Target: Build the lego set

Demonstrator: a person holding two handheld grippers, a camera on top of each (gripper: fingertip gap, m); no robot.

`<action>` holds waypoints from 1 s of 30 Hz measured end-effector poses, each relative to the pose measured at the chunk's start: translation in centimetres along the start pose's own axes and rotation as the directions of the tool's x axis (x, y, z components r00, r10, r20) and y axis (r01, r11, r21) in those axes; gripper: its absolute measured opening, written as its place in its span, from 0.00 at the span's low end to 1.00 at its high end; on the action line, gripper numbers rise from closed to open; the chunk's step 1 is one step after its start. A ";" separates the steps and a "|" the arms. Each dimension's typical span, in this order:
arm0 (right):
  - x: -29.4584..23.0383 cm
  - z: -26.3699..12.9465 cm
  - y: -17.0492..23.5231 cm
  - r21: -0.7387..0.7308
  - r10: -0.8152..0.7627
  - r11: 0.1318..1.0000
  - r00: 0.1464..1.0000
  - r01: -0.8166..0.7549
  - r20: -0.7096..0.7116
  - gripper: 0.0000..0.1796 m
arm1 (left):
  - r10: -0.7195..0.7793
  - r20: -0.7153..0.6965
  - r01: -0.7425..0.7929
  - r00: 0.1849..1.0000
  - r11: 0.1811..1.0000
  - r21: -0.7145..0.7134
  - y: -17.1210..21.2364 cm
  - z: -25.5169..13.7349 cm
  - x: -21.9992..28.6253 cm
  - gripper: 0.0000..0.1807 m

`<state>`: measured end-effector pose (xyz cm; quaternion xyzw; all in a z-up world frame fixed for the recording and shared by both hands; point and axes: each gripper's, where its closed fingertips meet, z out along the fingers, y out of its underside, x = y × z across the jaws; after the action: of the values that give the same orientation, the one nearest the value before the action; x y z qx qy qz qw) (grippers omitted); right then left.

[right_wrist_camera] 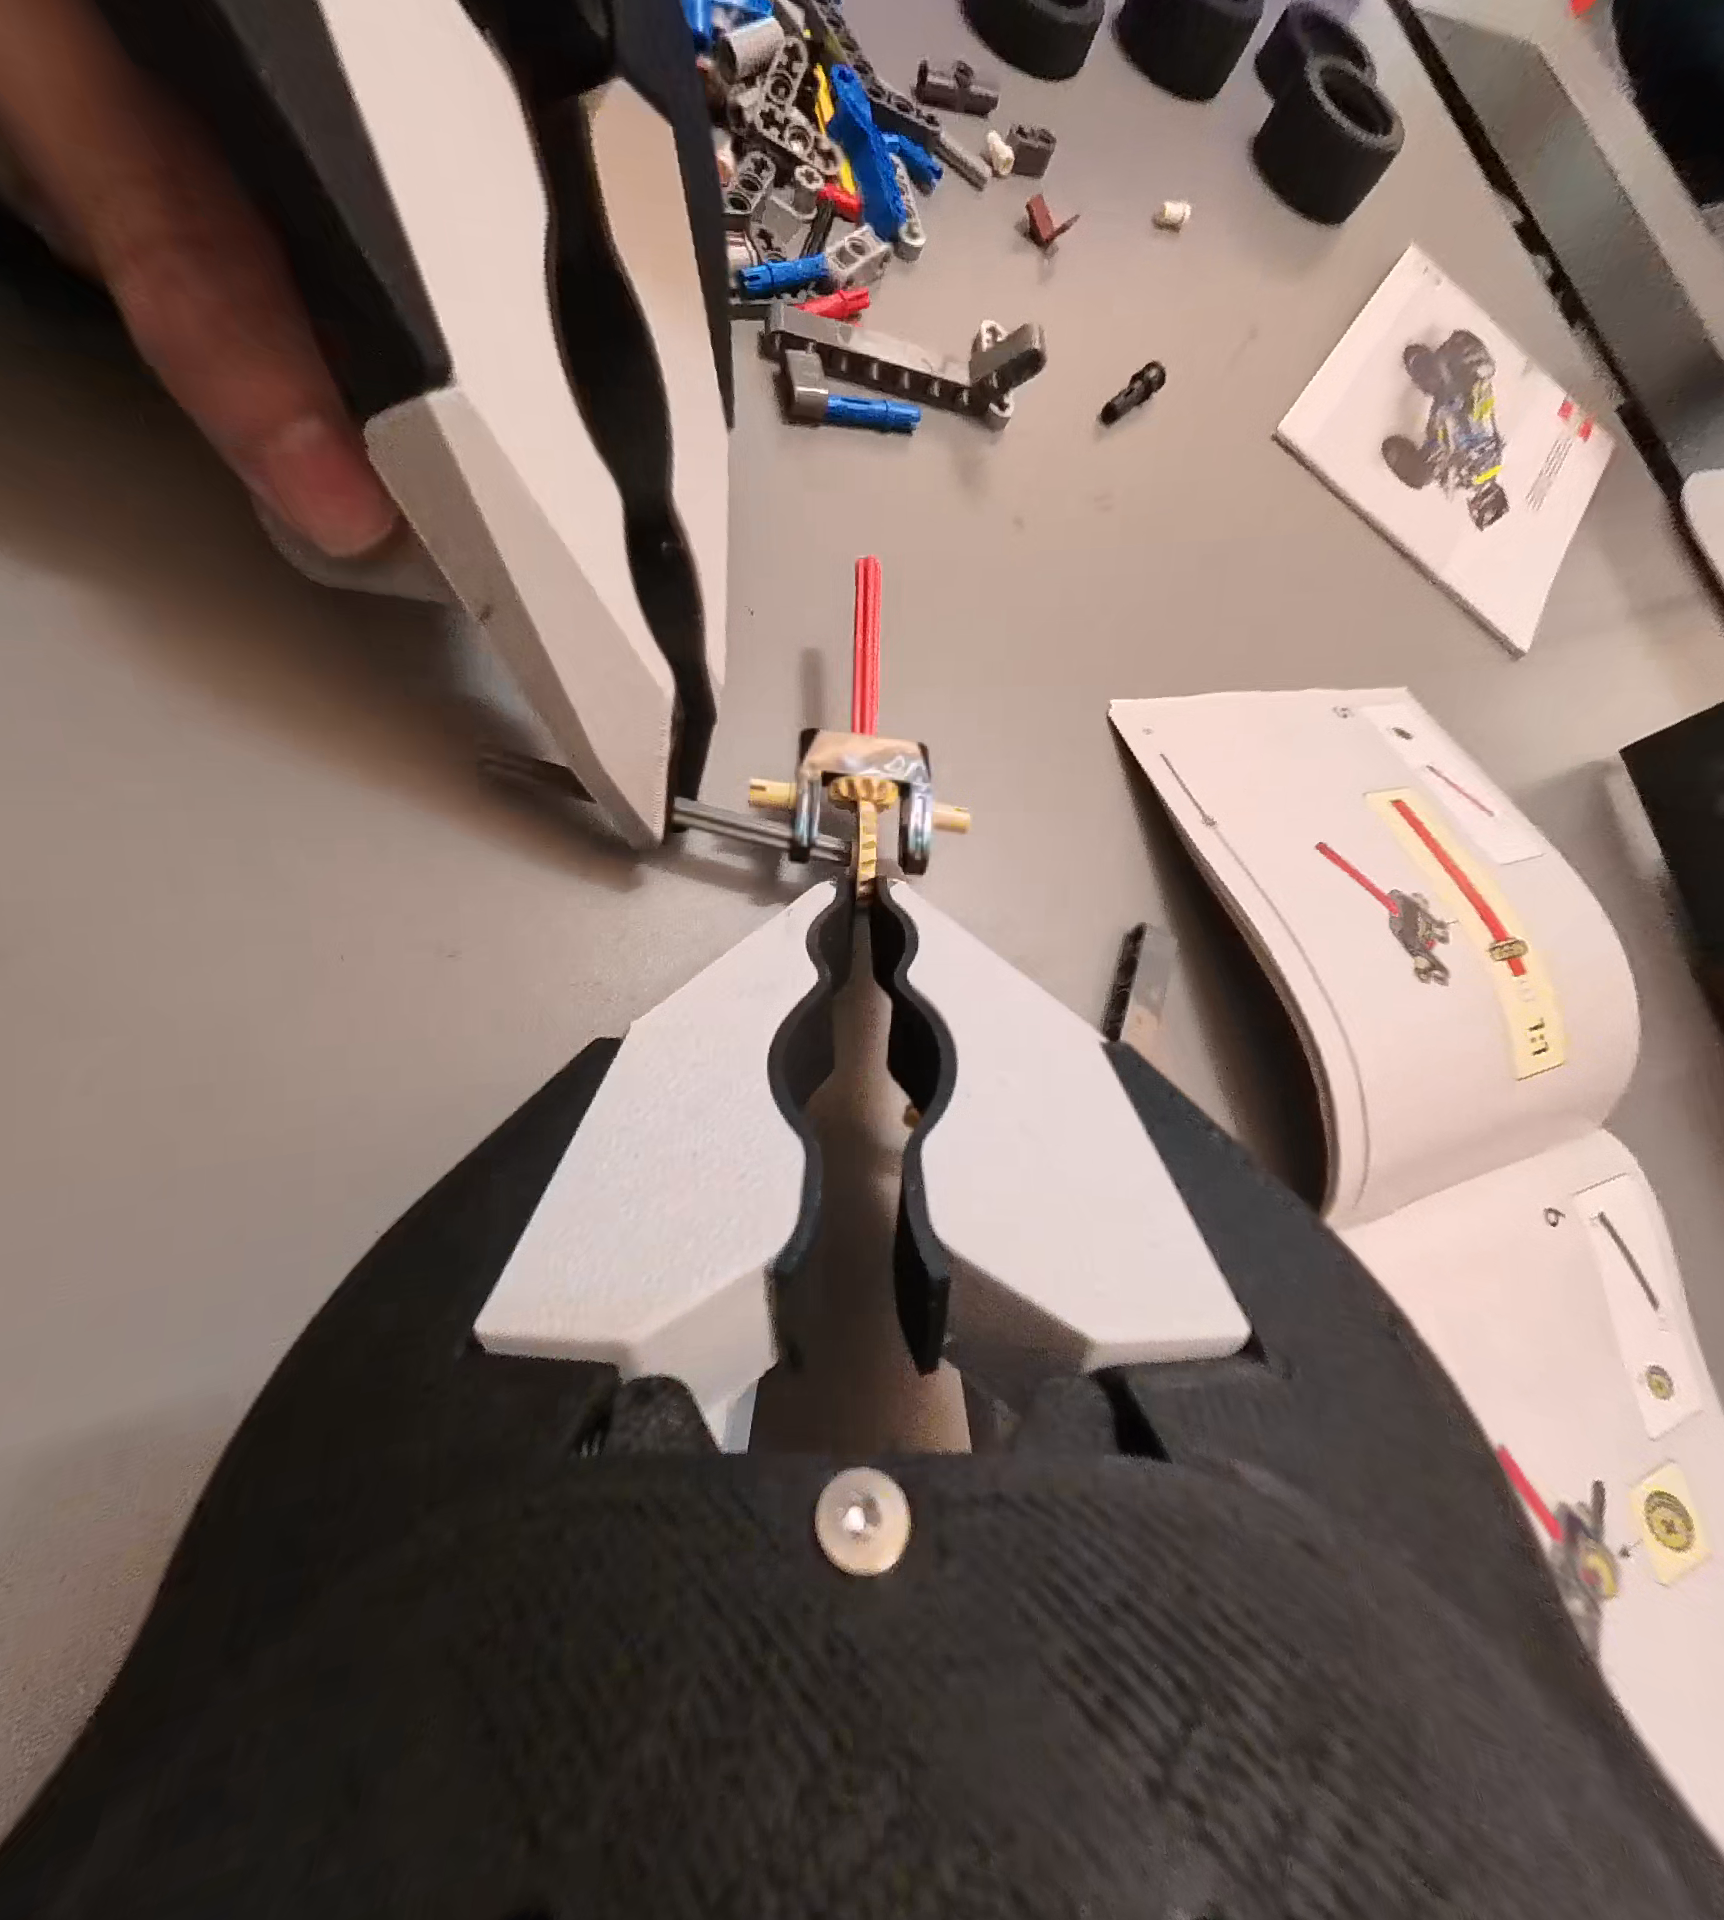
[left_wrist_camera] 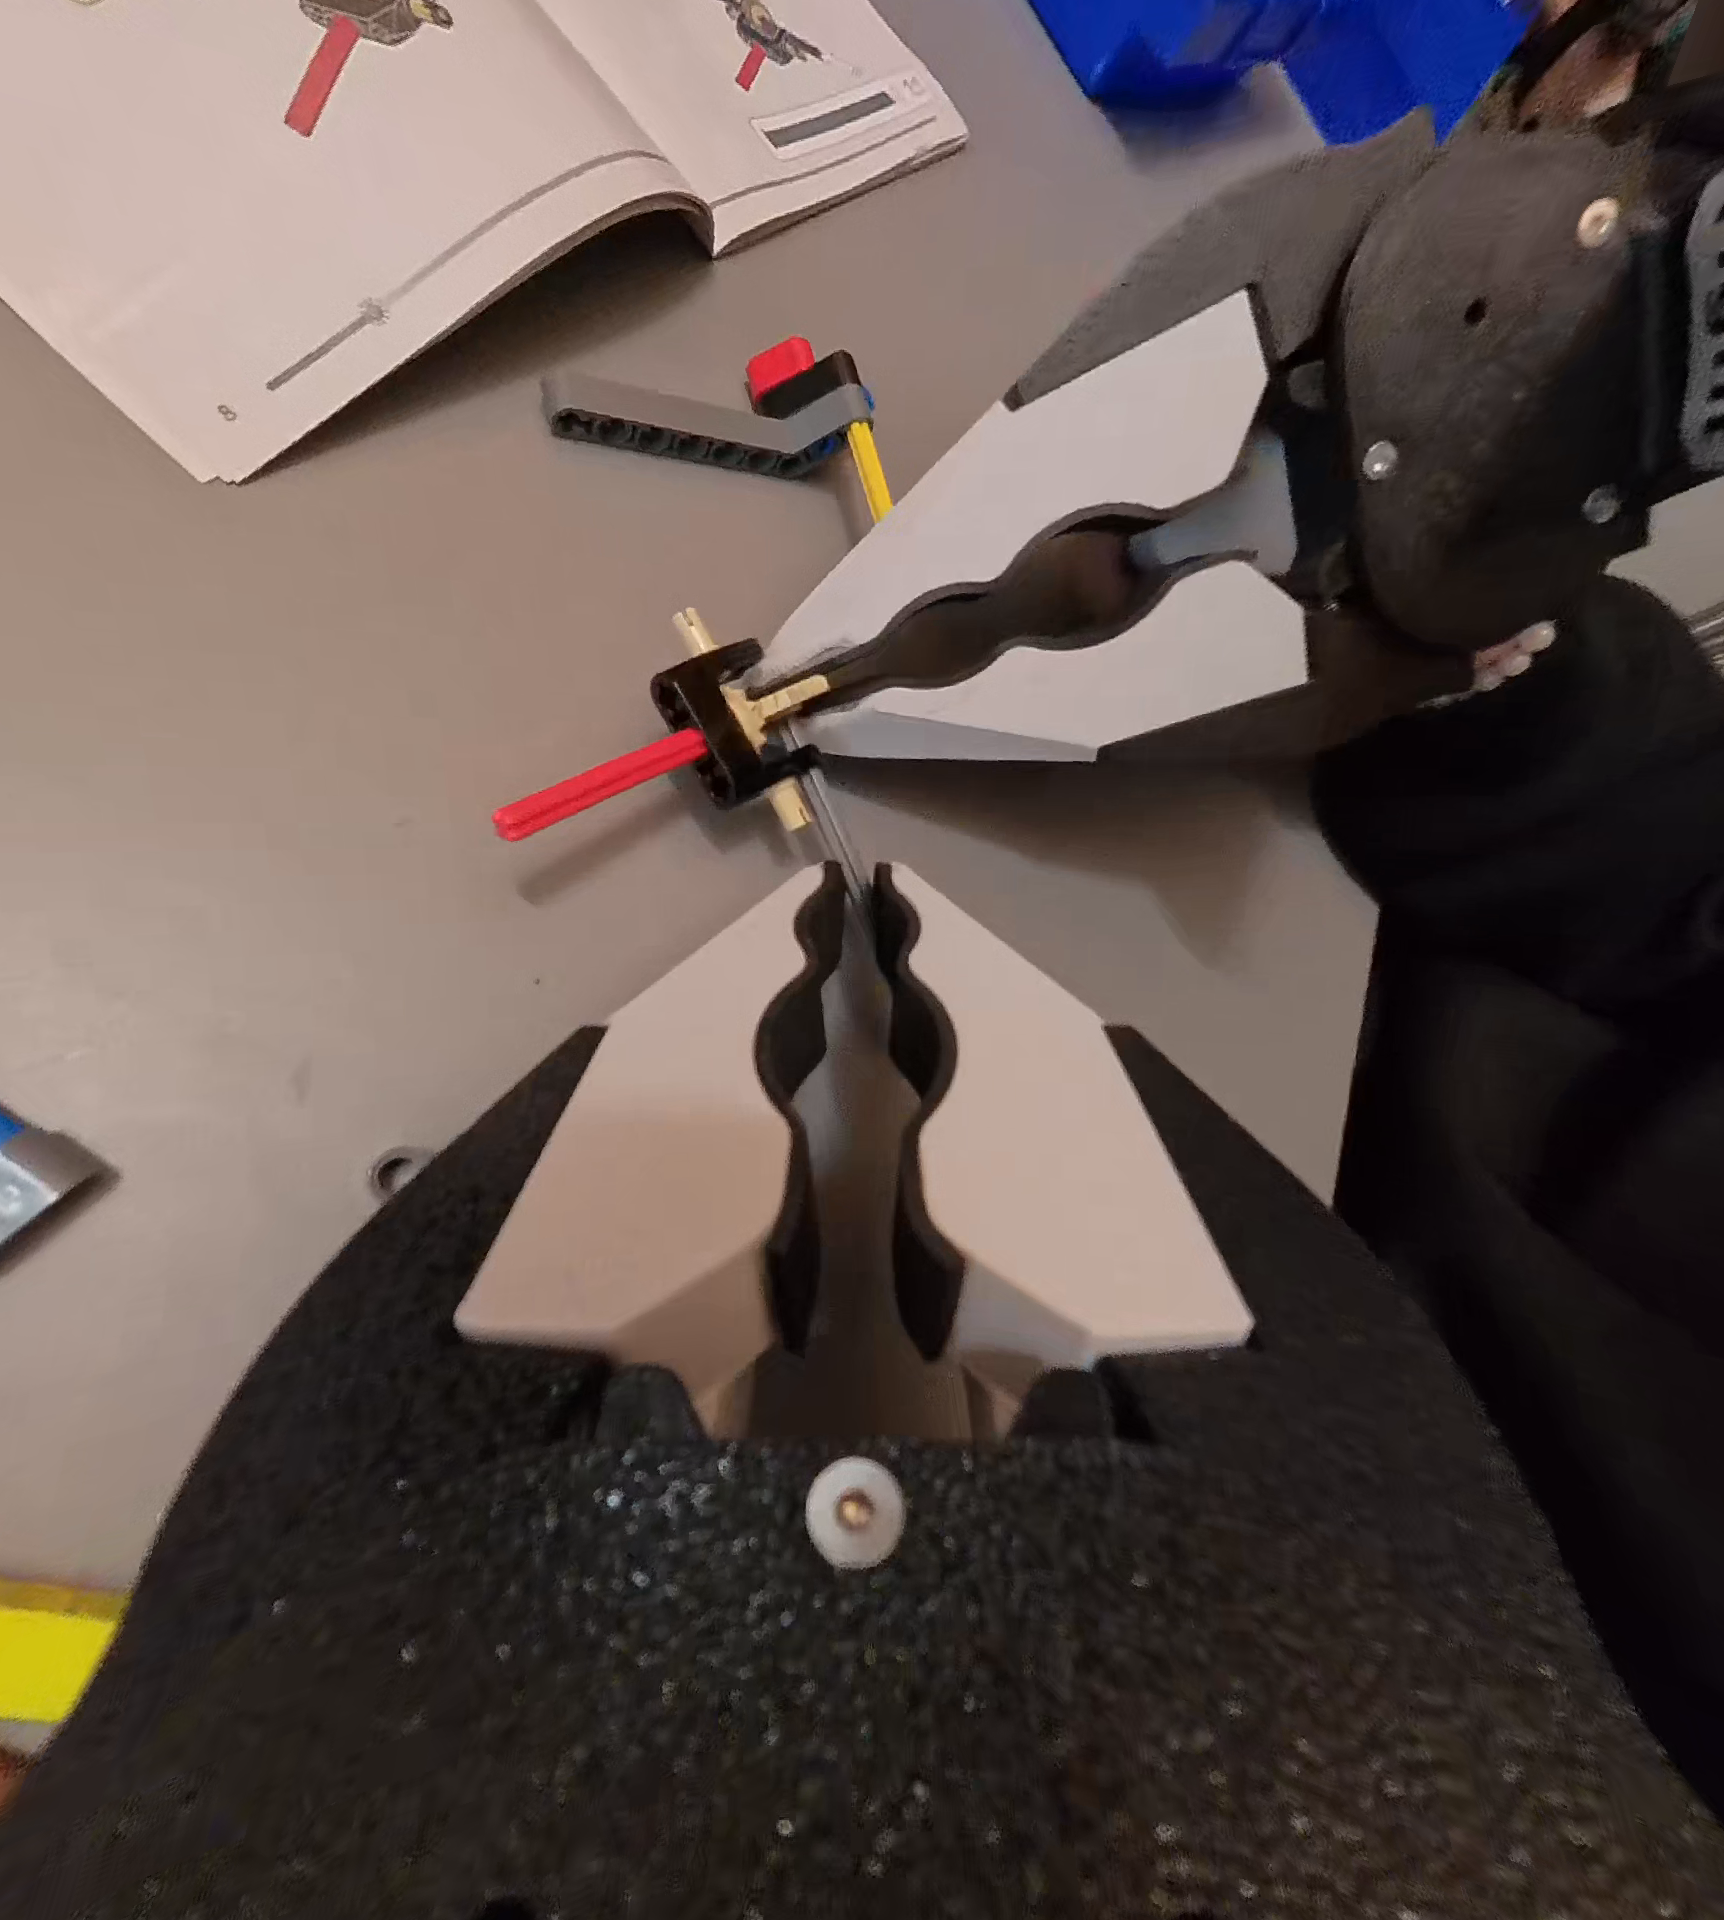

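Two hand-held grippers meet at a small lego assembly (left_wrist_camera: pixel 728 727) held just above the grey surface (left_wrist_camera: pixel 214 831). In the left wrist view, the left gripper (left_wrist_camera: pixel 853 878) has its fingers (left_wrist_camera: pixel 816 935) pinched nearly together on a thin grey axle (left_wrist_camera: pixel 830 826) that runs up into the assembly's black frame. The right gripper (left_wrist_camera: pixel 801 691), entering from the right of the assembly, is clamped on a tan gear at the frame's side; a red axle (left_wrist_camera: pixel 593 784) sticks out to the assembly's left.

In the right wrist view, the left gripper (right_wrist_camera: pixel 676 821) stands left of the assembly (right_wrist_camera: pixel 863 795) with a thumb (right_wrist_camera: pixel 307 457) pressed on its housing; the grey axle (right_wrist_camera: pixel 733 826) bridges the two. The right gripper (right_wrist_camera: pixel 868 888) has its fingers (right_wrist_camera: pixel 837 935) closed on the tan gear (right_wrist_camera: pixel 863 847), whose lower part is hidden between them. The red axle (right_wrist_camera: pixel 866 649) points away beyond the assembly. Right of it lies an open instruction booklet (right_wrist_camera: pixel 1409 935), its lower page cut off by the gripper body.
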<state>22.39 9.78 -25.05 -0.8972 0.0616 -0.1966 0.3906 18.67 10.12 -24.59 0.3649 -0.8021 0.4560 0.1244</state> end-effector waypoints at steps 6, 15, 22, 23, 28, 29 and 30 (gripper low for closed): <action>0.1 -0.9 -1.8 0.139 -0.040 0.989 0.999 0.038 0.013 0.01 | 0.017 -0.052 -0.015 0.998 0.999 0.036 -0.3 -0.4 0.4 0.01; 0.5 -2.5 -3.6 0.223 -0.290 0.916 0.934 0.335 -0.210 0.01 | 0.208 0.059 -0.211 0.976 0.976 0.061 -1.3 -0.4 0.6 0.01; 1.3 -2.8 -2.8 0.010 -0.557 0.793 0.733 0.609 -0.390 0.01 | 0.216 0.077 -0.221 0.973 0.974 0.053 -1.3 0.1 0.5 0.01; 1.3 -2.9 -2.9 0.004 -0.573 0.779 0.715 0.627 -0.400 0.00 | 0.224 0.077 -0.229 0.971 0.972 0.055 -1.3 0.1 0.5 0.01; 1.1 -3.3 -3.5 0.000 -0.602 0.745 0.672 0.667 -0.432 0.01 | 0.278 0.120 -0.288 0.953 0.955 0.069 -1.8 0.1 0.6 0.01; 1.1 -3.4 -3.6 -0.004 -0.605 0.741 0.665 0.671 -0.437 0.01 | 0.290 0.125 -0.300 0.949 0.952 0.066 -1.8 0.2 0.6 0.01; 1.1 -3.4 -3.6 -0.009 -0.612 0.735 0.657 0.678 -0.441 0.01 | 0.296 0.125 -0.305 0.947 0.950 0.065 -1.8 0.2 0.6 0.01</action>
<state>21.87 9.64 -20.01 -0.7632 -0.1959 -0.5125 0.3415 19.56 9.11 -23.20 0.2688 -0.8344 0.4811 -0.0079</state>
